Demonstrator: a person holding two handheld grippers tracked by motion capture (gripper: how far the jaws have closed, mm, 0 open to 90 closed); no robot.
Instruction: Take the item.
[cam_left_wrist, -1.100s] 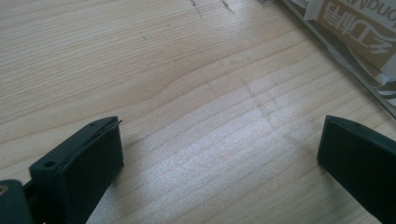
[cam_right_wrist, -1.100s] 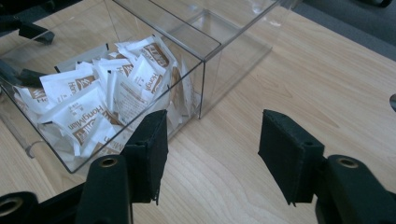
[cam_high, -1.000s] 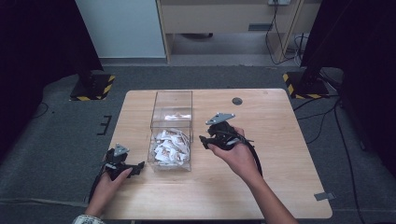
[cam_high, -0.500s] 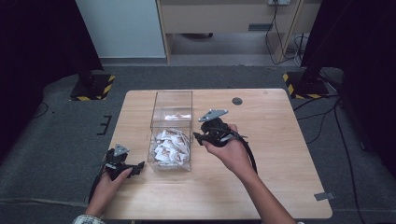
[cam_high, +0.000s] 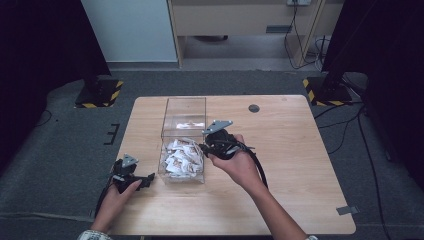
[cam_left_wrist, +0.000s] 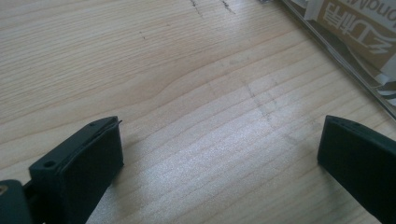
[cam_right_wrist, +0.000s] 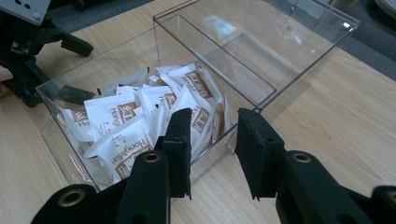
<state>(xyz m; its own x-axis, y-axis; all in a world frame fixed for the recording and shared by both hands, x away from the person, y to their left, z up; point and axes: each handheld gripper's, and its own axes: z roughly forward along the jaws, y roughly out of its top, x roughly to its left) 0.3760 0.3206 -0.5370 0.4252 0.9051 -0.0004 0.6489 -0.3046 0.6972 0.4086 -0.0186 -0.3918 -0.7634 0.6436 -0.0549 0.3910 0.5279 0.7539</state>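
Observation:
A clear plastic box (cam_high: 183, 107) with two compartments stands mid-table. Its near compartment holds several white and brown sachets (cam_high: 181, 157); the far one is empty. My right gripper (cam_high: 204, 146) hovers at the box's right wall, pointing at the sachets. In the right gripper view its jaws (cam_right_wrist: 213, 150) stand a narrow gap apart just outside the wall (cam_right_wrist: 212, 156) and nothing is pinched; they have just been closing. The sachets (cam_right_wrist: 122, 116) lie behind that wall. My left gripper (cam_high: 148, 178) rests on the table left of the box, open wide (cam_left_wrist: 219, 140) over bare wood.
A dark round hole (cam_high: 254, 108) marks the wooden table (cam_high: 300, 165) at the back right. The left gripper (cam_right_wrist: 32, 51) also appears beyond the box in the right gripper view. Grey carpet surrounds the table, with stand bases at the back.
My right gripper has moved left to the box's right wall, and its jaws have drawn closer together. The left hand has stayed put.

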